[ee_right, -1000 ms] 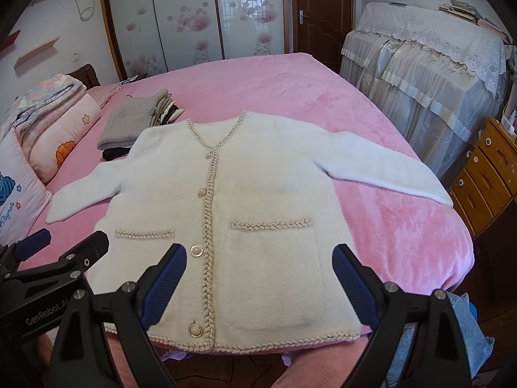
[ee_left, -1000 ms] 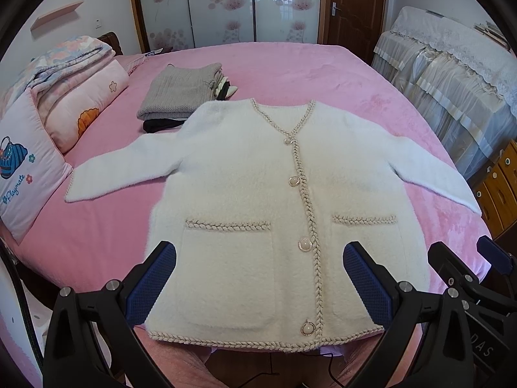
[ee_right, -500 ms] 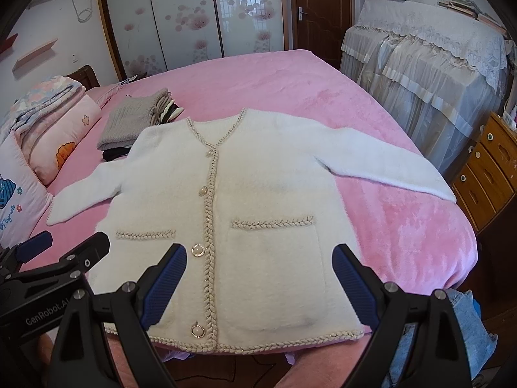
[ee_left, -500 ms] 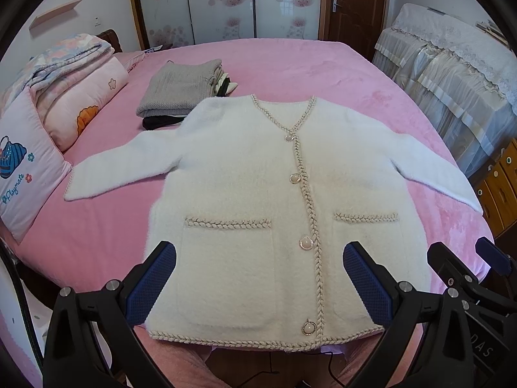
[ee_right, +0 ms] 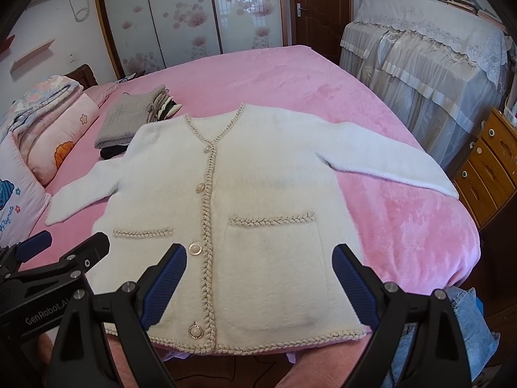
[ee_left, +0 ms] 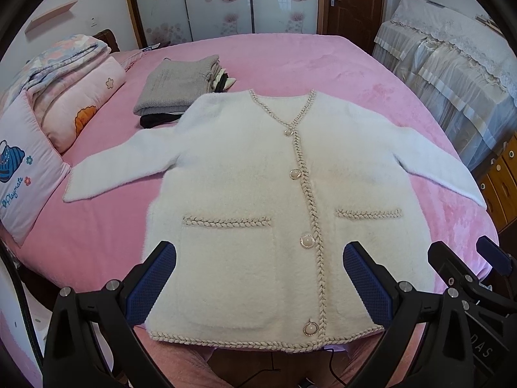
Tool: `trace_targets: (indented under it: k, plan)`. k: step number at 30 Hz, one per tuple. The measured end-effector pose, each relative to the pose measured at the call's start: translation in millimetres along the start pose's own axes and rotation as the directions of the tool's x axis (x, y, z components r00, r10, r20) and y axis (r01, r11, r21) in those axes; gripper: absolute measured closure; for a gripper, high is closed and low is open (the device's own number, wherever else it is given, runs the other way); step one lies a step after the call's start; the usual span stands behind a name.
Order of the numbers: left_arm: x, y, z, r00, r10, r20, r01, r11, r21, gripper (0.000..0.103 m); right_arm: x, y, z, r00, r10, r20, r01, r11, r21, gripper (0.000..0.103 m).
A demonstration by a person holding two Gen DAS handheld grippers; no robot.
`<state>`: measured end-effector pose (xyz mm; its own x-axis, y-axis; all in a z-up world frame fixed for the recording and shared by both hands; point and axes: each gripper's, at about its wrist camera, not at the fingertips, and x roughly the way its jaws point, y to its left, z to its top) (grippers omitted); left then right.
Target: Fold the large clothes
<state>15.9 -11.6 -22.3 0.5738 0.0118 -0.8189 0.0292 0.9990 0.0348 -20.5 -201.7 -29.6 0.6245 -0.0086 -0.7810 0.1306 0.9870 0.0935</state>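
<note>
A white fluffy cardigan with braided trim, pearl buttons and two pockets lies flat, front up, on the pink bed, both sleeves spread outward. It also shows in the right wrist view. My left gripper is open and empty, held above the cardigan's lower left half near the hem. My right gripper is open and empty above the lower right pocket. The right gripper also shows at the right edge of the left wrist view; the left gripper shows at the left of the right wrist view.
A folded grey garment stack lies behind the cardigan's left shoulder. Pillows and folded quilts are at the left. A lace-covered piece of furniture and wooden drawers stand to the right of the bed. Blue denim lies below the bed edge.
Both grippers have drifted slightly forward over the cardigan's hem. The cardigan has not moved and both grippers stay open.
</note>
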Motion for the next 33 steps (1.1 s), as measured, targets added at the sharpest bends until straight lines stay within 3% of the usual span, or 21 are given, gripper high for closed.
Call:
trace_targets:
  k: [9,21,26,31,33]
  plan:
    - [3,-16,8,1.0,0.008,0.009,-0.008,0.999,0.034,0.001,9,-13,2,1.0,0.015,-0.001,-0.015,0.999,0.037,0.011]
    - [-8,-72,49,0.985,-0.029,0.17,0.002,0.987,0.16,0.001,10,-54,26,0.997,0.007,0.082,-0.017,0.992,0.125,0.011]
    - [-23,-112,77,0.955,-0.085,0.283,0.018,0.973,0.231,0.001,6,-89,47,0.989,-0.049,0.141,0.023,0.984,0.178,0.011]
    - [-31,-162,108,0.922,-0.214,0.323,0.12,0.95,0.287,0.001,10,-133,70,0.982,-0.078,0.17,0.036,0.97,0.239,0.011]
    - [-29,-186,120,0.909,-0.227,0.348,0.114,0.942,0.317,0.001,15,-157,79,0.979,-0.101,0.176,0.05,0.96,0.275,0.011]
